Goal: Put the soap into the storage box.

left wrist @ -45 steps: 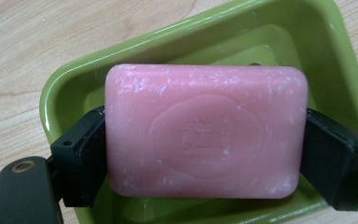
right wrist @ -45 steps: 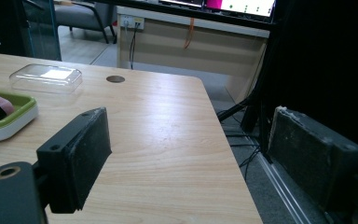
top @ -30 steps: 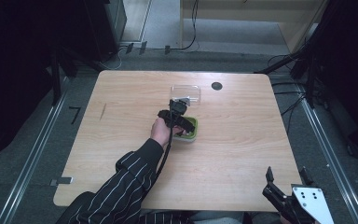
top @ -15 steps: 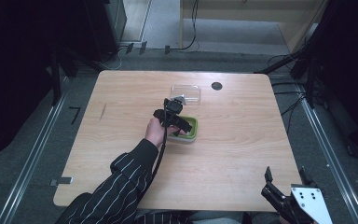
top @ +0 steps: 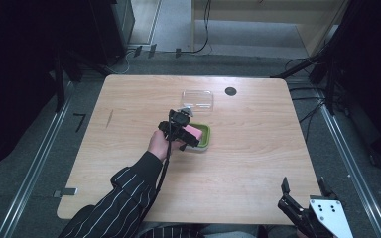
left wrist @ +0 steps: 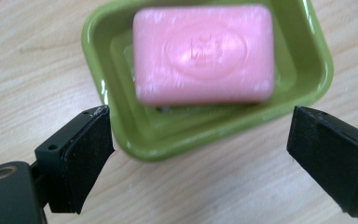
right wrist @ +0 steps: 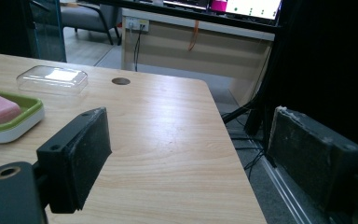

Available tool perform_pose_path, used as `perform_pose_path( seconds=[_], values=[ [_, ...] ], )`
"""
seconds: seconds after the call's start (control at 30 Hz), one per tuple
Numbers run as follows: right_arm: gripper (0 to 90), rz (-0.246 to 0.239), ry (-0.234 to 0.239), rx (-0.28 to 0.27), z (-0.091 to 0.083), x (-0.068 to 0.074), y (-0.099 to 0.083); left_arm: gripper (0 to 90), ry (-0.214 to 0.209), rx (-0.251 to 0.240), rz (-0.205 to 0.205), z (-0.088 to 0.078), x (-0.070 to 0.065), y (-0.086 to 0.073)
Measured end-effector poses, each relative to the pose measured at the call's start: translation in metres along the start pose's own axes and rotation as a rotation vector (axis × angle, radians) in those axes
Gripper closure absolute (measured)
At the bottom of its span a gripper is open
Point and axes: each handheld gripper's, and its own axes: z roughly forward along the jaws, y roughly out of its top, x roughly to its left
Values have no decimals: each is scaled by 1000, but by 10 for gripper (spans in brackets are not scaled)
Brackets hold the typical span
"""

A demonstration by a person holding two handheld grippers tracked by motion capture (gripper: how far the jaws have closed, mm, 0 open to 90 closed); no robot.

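Table (top: 129, 148): pale wood-grain laminate, rounded corners, with a dark round grommet hole (top: 230, 91) near its upper edge. A clear plastic lid (top: 197, 98), rectangular with rounded corners, lies flat just left of the hole and just above the green soap dish (top: 204, 140), apart from it. Cables (top: 307, 94) trail over the floor at frame right.

Pink soap bar (left wrist: 204, 53): rounded rectangle, glossy, with an oval embossed stamp too blurred to read. It lies inside the dish, near frame centre in the high view. The dish is a glossy shallow tray with a raised rim.

Left gripper (left wrist: 200, 149): released, black padded jaws spread wide, hovering over the near rim of the dish, holding nothing.

Right gripper (top: 302, 191): at lower right of the high view, off the table corner, jaws apart and empty
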Motion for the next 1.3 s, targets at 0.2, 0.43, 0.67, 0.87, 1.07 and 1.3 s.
perform_pose_path(
  seconds=[0.2,0.43,0.67,0.87,1.07,1.3],
  values=[
    [127,1,0,-1,0,0,0,75,0,10,13,-3,5,-14],
    [127,1,0,-1,0,0,0,77,-2,22,18,-7,10,-28],
    [127,3,0,-1,0,0,0,78,-1,28,23,-8,15,-42],
    [127,3,0,-1,0,0,0,78,-3,38,25,-10,18,-54],
    [127,3,0,0,0,0,0,78,-1,48,29,-11,24,-68],
    [127,2,1,0,0,0,0,78,-10,43,28,-16,30,-83]
  ],
)
